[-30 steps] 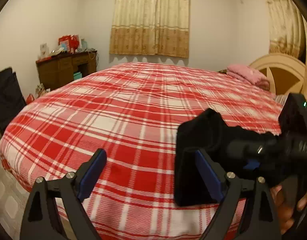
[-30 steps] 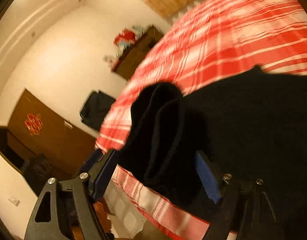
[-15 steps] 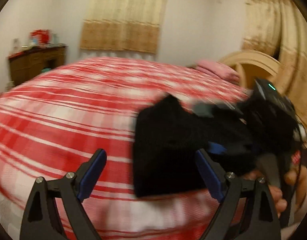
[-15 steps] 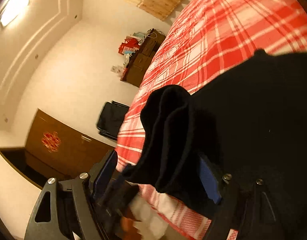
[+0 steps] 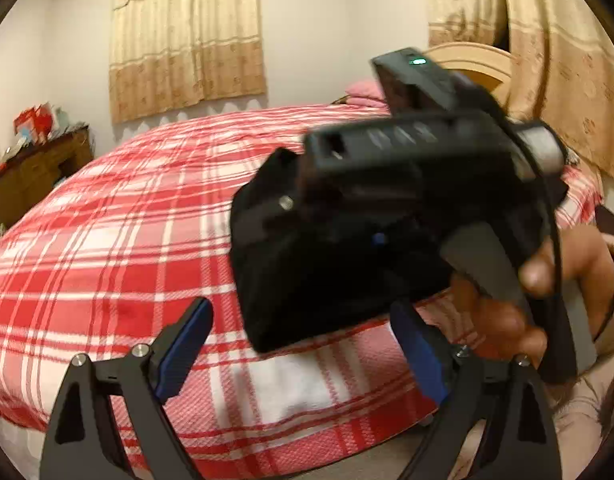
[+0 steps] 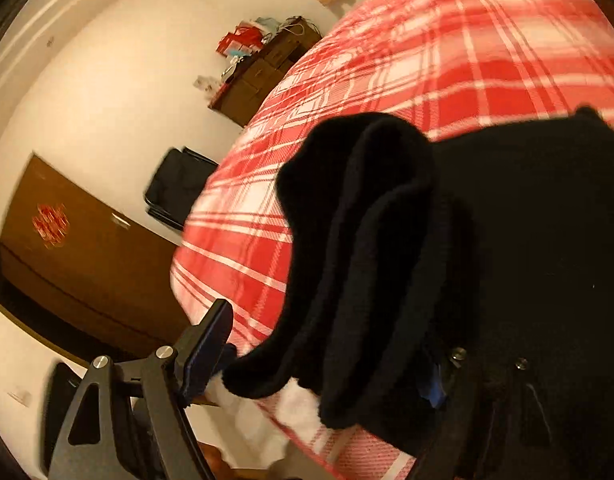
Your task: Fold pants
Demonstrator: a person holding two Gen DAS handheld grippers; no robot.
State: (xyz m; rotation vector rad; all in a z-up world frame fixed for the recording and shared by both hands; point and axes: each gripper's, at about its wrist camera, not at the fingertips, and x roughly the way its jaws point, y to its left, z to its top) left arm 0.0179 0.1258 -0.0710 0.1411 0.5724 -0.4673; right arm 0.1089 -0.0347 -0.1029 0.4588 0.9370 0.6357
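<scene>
**Pants bundled at right fingers, left fingers free: next move is a handoff or a set-down**

- Count: one pair of black pants (image 5: 327, 264), already gathered into a thick multi-layer bundle. Two grippers. One bed (image 5: 127, 240) with a red plaid cover.
- Where the pants are: the bundle sits at the right gripper (image 6: 327, 332), over the near edge of the bed. I can't tell whether its lower edge touches the cover.
- Right fingers: spread wide with cloth between them. One finger is buried under fabric. The visible finger (image 6: 207, 336) shows bed cover between its tip and the cloth, and touches cloth only near its base. Can't tell whether this is a clamp or just a drape.
- Left gripper (image 5: 301, 312): fingers released, nothing in them.
- Key relation: in the left wrist view, the bundle lies straight ahead of the left fingers, just above and beyond their tips. The person's hand (image 5: 507, 312) on the right gripper is to the right of the bundle.
- Axis: the folded edges run roughly along the right fingers. Much of the bundle is out of view, so the true long axis is unclear.
- Judgement: the right is on the pants. The left is the free one and is lined up to take the hanging edge.
</scene>
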